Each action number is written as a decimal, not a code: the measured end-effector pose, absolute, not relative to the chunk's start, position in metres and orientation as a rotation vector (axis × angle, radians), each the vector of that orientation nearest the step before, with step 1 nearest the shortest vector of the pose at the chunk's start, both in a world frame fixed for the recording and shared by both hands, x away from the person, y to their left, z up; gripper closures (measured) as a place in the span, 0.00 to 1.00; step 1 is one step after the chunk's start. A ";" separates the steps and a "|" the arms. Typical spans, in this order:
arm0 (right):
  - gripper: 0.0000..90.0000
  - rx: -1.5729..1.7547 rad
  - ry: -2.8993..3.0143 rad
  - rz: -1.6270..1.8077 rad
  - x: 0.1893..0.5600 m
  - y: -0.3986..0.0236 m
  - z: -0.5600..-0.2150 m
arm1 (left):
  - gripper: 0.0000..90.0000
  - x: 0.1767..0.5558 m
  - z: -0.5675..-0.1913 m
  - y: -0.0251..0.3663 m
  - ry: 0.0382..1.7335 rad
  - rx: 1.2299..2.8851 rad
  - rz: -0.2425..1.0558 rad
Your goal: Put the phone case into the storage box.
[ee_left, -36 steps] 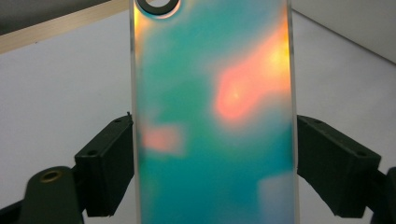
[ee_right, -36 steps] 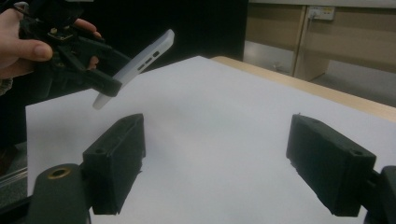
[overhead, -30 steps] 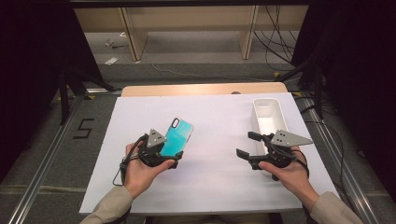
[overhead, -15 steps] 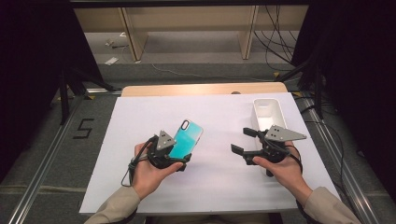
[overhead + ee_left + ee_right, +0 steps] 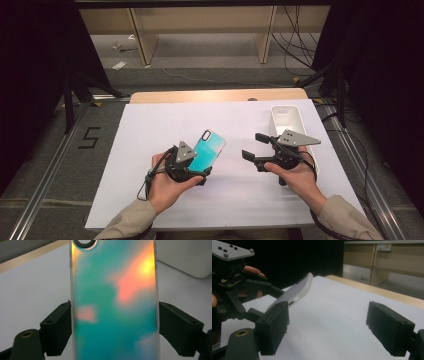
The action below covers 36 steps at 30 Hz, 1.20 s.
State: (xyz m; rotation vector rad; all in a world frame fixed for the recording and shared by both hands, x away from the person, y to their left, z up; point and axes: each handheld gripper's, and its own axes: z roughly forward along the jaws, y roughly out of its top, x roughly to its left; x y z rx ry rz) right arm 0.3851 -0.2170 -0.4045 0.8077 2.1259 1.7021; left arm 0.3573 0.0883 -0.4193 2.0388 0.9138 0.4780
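Sleeves in beige cloth come in at the near edge of the high view, one at each side, and each hand carries a black gripper over the white table [image 5: 150, 125].

Left of centre, the left gripper [image 5: 200, 165] clamps a phone case [image 5: 207, 150] by its long edges. The case shows a teal, shimmering back with a dark camera ring at its far end, and it tilts up and away from the hand, its far end raised off the sheet. In the left gripper view both pads press against the two sides of the phone case [image 5: 113, 302], whose surface glows teal with orange and pink patches; the camera ring sits at the top.

Right of centre, the right gripper [image 5: 252, 145] has its jaws spread apart with nothing between them, pointing left toward the case but well apart from it. In the right gripper view the two black jaws stand wide, with only bare white sheet in the gap, and the left gripper [image 5: 279, 296] appears farther off, holding the case seen edge-on.

Farther back on the right, a white tray [image 5: 286, 117] lies on the sheet just beyond the right hand, and past it the table's wooden edge [image 5: 215, 95] shows.
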 end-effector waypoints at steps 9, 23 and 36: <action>0.22 0.814 2.128 1.708 0.391 -0.207 -0.403 | 0.19 0.356 -0.421 0.077 0.879 2.054 0.471; 0.22 0.843 2.147 1.725 0.402 -0.196 -0.407 | 0.19 0.353 -0.424 0.065 0.844 2.072 0.461; 0.24 0.862 2.167 1.728 0.408 -0.184 -0.410 | 0.19 0.351 -0.425 0.053 0.811 2.086 0.451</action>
